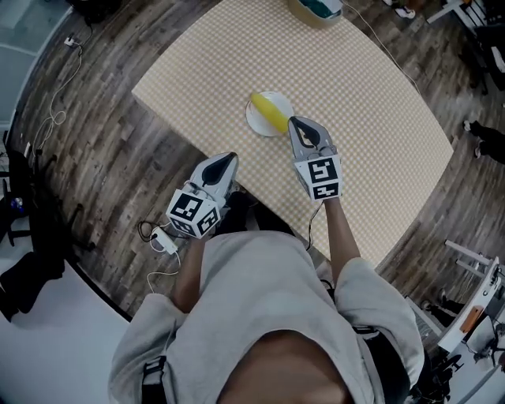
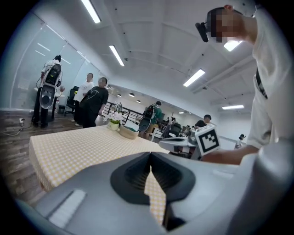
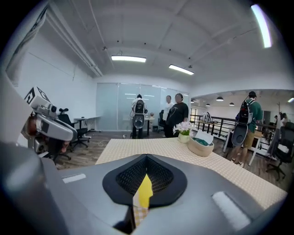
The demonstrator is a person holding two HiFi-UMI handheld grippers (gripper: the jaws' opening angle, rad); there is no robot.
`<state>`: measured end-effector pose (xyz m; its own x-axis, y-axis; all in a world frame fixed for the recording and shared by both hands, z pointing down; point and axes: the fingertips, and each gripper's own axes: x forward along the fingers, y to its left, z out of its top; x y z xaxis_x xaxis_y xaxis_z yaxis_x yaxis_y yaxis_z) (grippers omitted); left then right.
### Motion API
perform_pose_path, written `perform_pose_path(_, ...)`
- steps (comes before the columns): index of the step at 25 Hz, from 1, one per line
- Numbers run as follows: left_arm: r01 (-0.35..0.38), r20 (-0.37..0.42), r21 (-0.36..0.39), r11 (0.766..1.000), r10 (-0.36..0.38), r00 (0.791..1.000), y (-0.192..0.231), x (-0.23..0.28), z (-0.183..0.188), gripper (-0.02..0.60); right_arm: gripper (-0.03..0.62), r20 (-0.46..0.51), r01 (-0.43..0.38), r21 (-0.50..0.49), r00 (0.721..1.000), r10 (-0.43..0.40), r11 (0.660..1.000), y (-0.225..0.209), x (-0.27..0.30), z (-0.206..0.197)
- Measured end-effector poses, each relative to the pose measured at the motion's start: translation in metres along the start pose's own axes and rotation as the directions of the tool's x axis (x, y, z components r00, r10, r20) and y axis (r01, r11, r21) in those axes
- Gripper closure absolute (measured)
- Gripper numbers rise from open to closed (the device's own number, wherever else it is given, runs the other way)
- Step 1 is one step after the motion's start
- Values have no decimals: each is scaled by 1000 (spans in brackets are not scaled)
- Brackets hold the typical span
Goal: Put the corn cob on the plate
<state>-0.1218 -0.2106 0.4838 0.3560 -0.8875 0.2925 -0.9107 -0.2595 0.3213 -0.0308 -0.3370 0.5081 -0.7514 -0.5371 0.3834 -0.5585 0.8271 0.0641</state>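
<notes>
Grey shirt (image 1: 260, 292) filled foreground. Left gripper (image 1: 226, 161) and right gripper (image 1: 299, 124) closed, empty. Corn cob (image 1: 269, 111) lay on plate (image 1: 258, 124) beside right gripper.

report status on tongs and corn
Left tongs shut, right tongs shut, both empty. Corn on plate. Nothing in the way.

From my head view the basket (image 1: 312, 17) is cut off by the top edge. The right gripper (image 1: 294, 121) covers part of the plate's (image 1: 255, 118) rim beside the corn (image 1: 268, 110). In the right gripper view I get only a yellow sliver of corn (image 3: 145, 190) between the closed jaws; the plate is hidden behind them
</notes>
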Motion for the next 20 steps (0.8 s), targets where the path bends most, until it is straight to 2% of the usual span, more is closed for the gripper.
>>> perform_pose_path(4,26,33,69,997,-28,999,-28,2,25,574,594,112,-3,57,994,-4,998,10,-48,32)
perform_pose_path(8,42,73,112,993,-50,996,-52,1,41,574,594,182,3,79,983,-18,997,22,-92,47)
perform_pose_path(14,72,109,167,983,-91,990,-80,-5,50,574,594,205,36,100,977,-56,994,26,-137,33)
perform_pose_path(20,87,156,189,978,-117,981,-94,-34,59,574,594,212,56,130,974,-83,990,50,-170,30)
